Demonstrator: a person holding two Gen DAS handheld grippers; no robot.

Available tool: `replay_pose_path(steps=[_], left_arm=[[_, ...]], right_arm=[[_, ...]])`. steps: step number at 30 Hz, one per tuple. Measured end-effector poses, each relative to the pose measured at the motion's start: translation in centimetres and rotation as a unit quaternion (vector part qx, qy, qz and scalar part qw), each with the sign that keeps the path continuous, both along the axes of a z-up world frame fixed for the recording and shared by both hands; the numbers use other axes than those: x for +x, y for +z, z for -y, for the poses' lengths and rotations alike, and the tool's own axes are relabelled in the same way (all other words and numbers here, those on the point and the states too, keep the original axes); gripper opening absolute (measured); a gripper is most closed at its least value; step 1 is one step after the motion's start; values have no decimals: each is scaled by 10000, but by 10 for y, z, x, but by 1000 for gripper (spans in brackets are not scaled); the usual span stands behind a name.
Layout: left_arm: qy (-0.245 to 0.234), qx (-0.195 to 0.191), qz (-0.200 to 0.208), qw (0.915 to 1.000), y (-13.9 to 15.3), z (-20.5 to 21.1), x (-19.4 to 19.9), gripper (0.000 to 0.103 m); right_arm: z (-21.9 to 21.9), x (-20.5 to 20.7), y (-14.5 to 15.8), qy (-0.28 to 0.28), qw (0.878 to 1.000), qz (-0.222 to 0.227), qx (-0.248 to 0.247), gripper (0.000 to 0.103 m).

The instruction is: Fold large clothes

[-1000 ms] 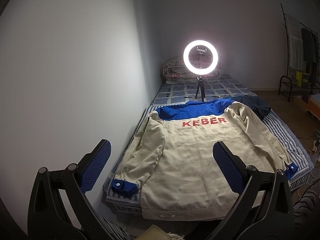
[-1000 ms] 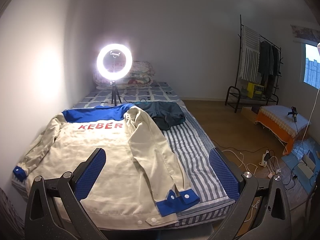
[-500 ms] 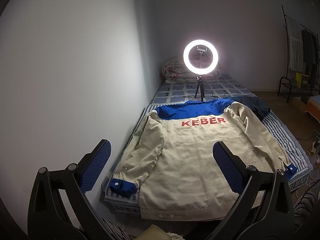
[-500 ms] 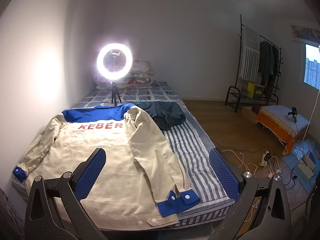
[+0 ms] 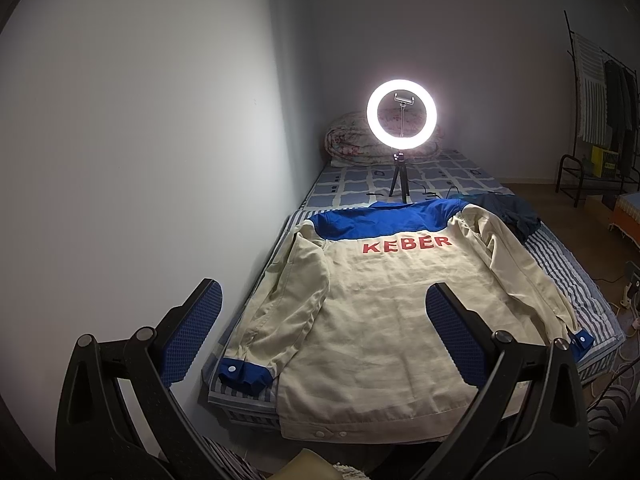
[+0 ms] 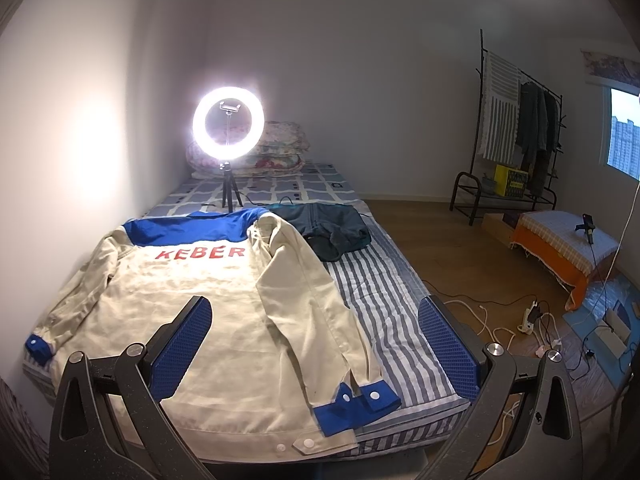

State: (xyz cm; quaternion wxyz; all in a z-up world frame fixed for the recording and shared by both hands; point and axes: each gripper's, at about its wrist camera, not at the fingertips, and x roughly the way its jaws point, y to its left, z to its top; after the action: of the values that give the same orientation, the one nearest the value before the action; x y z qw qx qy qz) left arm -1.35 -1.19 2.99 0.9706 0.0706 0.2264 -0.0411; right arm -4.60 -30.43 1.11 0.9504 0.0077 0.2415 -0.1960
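- The left gripper (image 5: 322, 340) is spread wide, its two blue-padded fingers (image 5: 190, 336) far apart with nothing between them; it touches nothing and hangs in the air above the near end of the bed (image 5: 560, 276).
- It points forward and slightly down along the bed, with the white wall (image 5: 140, 140) close on its left side.
- The jacket (image 5: 380, 312), cream with a blue yoke and red letters "KEBER", lies flat and back-up on the striped bed, hem nearest the cameras and collar far.
- Its left sleeve (image 5: 288, 316) lies alongside the body, the blue cuff (image 5: 244, 374) near the bed's near-left corner.
- A lit ring lamp (image 5: 401, 114) on a small tripod stands on the bed just behind the collar, with a rolled quilt (image 5: 344, 144) behind it.
- The right sleeve (image 6: 308, 304) lies along the jacket's right edge, its blue cuff (image 6: 356, 400) near the hem.
- Dark trousers (image 6: 328, 228) lie crumpled on the bed beside the right shoulder.
- The right gripper (image 6: 316, 350) is also spread wide and empty, hanging above the near end of the bed, clear of the cloth, pointing forward and slightly down.
- A clothes rack (image 6: 516, 128) stands by the far right wall; cables (image 6: 500, 320) lie on the wooden floor.
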Motion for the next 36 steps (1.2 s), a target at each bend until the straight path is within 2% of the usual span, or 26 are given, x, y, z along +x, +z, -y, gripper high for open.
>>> replay_pose_path(steps=[24,32,36], left_arm=[[51,-31,-22,10000,-5,-3,0,103],[255,-30,-158,9995,-31,-24,10,103],[338,-35,-268,9991,-44,-43,11,103]], right_arm=[[-11,17,-1,104,9999,-26,20,103],[-27,35,-3,385,9992,-33,90,102],[-44,47,-2,713,9972,151,143,102]])
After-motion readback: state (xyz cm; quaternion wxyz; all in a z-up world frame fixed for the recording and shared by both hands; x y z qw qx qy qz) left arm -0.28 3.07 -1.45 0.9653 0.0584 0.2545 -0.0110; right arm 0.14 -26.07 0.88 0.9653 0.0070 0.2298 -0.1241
